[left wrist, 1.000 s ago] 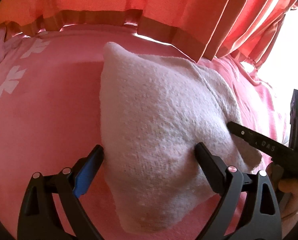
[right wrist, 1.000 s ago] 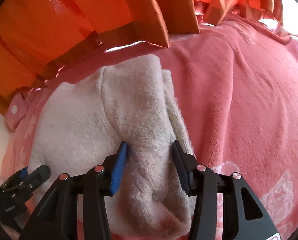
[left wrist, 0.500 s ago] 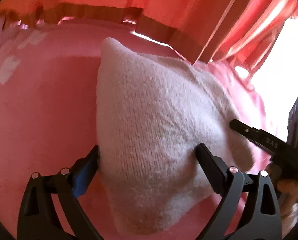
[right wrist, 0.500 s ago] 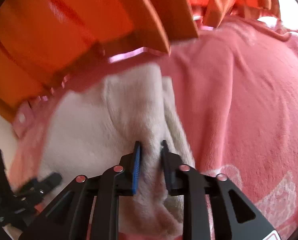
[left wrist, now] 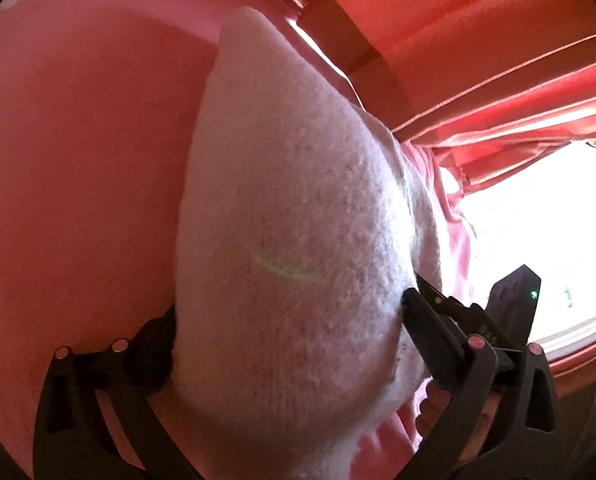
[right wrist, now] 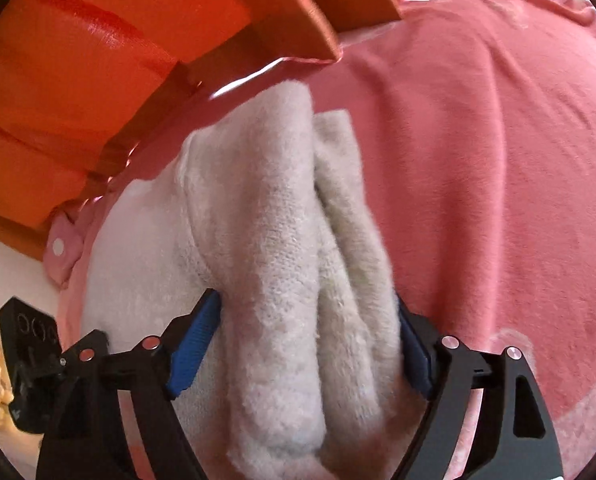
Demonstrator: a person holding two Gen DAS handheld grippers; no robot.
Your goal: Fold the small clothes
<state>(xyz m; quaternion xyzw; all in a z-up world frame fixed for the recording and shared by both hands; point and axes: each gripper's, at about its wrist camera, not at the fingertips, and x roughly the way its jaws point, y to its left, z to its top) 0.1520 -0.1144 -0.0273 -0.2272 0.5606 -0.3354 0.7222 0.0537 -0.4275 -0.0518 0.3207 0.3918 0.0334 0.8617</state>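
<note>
Right wrist view: the white cloth (right wrist: 282,240) (bunched lengthwise) runs away toward the curtain (right wrist: 98,60), both claws spread around it.

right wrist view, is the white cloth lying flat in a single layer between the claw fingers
No, the white cloth is bunched into thick upright folds between the right claw's wide-apart fingers.
</note>
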